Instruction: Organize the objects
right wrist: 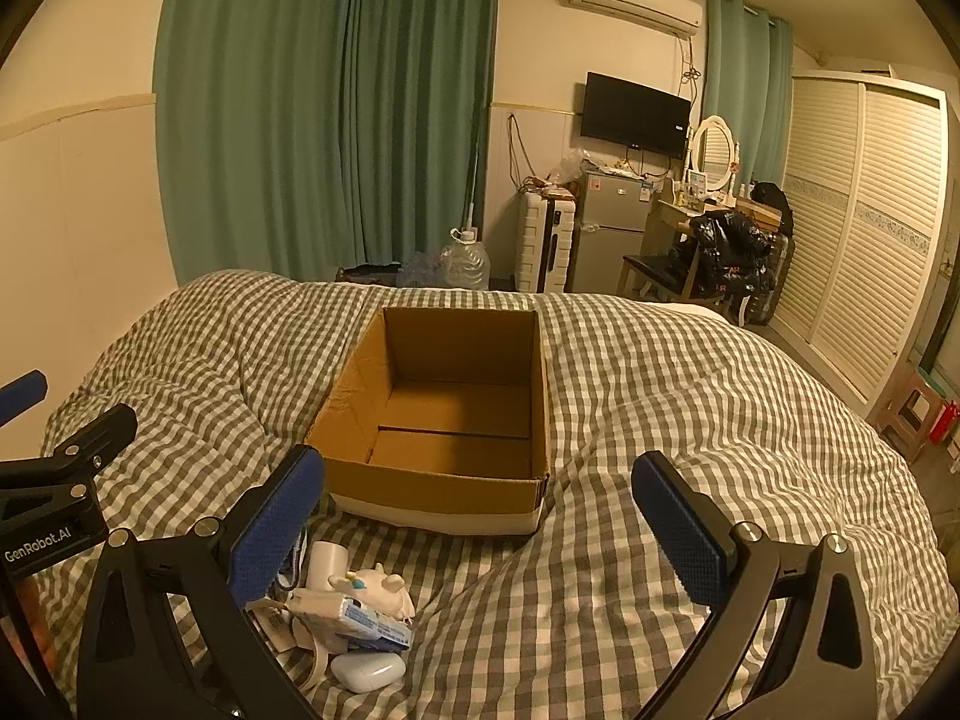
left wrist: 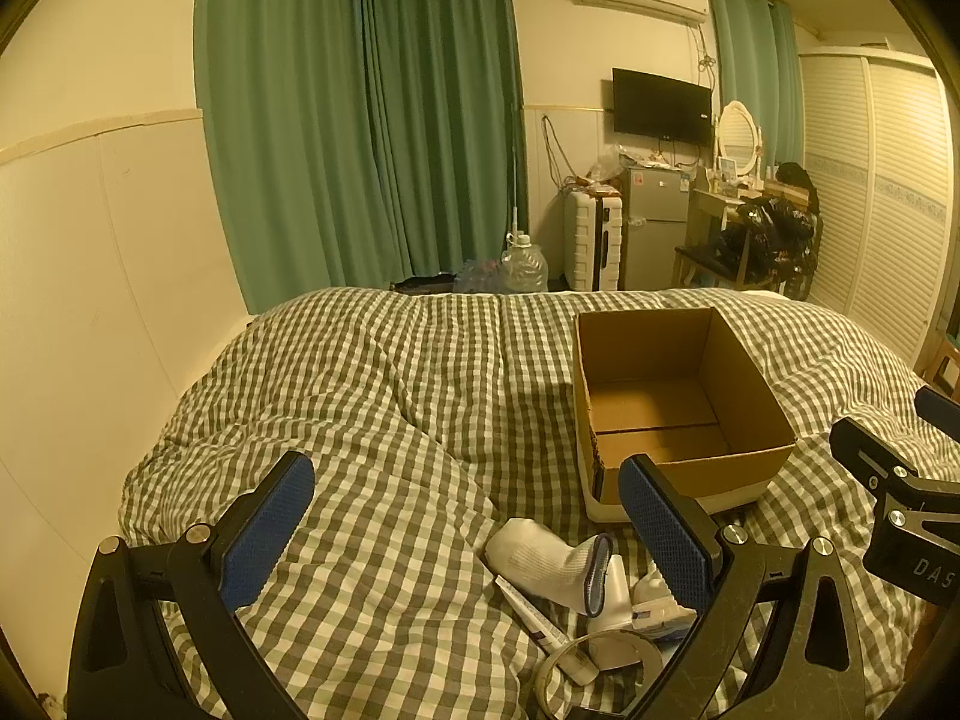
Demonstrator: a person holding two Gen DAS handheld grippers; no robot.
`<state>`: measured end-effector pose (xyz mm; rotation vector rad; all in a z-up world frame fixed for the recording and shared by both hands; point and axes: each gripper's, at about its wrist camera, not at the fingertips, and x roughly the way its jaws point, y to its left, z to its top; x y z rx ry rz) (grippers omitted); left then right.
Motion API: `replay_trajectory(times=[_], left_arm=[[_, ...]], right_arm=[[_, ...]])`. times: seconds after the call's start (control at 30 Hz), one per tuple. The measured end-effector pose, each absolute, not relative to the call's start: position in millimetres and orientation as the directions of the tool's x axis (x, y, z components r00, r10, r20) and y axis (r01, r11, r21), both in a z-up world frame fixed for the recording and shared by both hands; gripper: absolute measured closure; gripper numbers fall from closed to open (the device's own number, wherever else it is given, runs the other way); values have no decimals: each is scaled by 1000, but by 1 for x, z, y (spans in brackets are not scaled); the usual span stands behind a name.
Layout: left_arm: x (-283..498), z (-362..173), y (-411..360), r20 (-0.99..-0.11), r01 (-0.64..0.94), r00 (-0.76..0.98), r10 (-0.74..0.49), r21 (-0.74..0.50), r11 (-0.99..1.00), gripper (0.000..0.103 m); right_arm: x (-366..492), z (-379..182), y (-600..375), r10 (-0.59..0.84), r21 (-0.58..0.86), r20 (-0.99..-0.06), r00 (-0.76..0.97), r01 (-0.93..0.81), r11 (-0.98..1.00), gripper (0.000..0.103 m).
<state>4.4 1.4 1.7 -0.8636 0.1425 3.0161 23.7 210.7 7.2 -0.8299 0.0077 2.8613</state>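
The left tool (left wrist: pixel 465 531) hangs low over the near part of the bed (left wrist: pixel 372 396), its blue-padded fingers (left wrist: pixel 267 531) spread wide with nothing between them but the grey-and-white checked quilt. Just inside its right finger, near the bed's near edge, lies a small heap: a white rolled sock with a blue cuff (left wrist: pixel 549 564), a thin white tube (left wrist: pixel 531 609) touching the sock's underside, a white plastic bottle (left wrist: pixel 612 597) beside the cuff, and a clear tape ring (left wrist: pixel 600 657) closest to the near edge.

In the right wrist view the same heap sits beside that tool's left finger: a white cylindrical bottle (right wrist: pixel 327 564), a white plush toy with a blue spot (right wrist: pixel 378 591), a blue-and-white packet (right wrist: pixel 354 621) lying under the toy, and a pale blue oval case (right wrist: pixel 367 671) nearest the near edge.

Beyond the heap, toward the middle of the bed, stands the open brown cardboard box with a white band along its base (right wrist: pixel 444 483). Its flaps are gone or folded away, and only its bare brown floor with a centre seam shows inside; no item lies in it.

The right tool (right wrist: pixel 480 534) hovers to the right of the heap, just short of the box's near wall, fingers (right wrist: pixel 681 531) likewise wide apart and holding nothing.
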Motion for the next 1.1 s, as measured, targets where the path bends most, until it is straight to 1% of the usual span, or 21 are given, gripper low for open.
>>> replay_trajectory(times=[1.1], left_arm=[[4,0,1,-534,-29,-845,-21,86,-996,0]], right_arm=[[27,12,208,147,-36,-515,-844,-150,-988,0]])
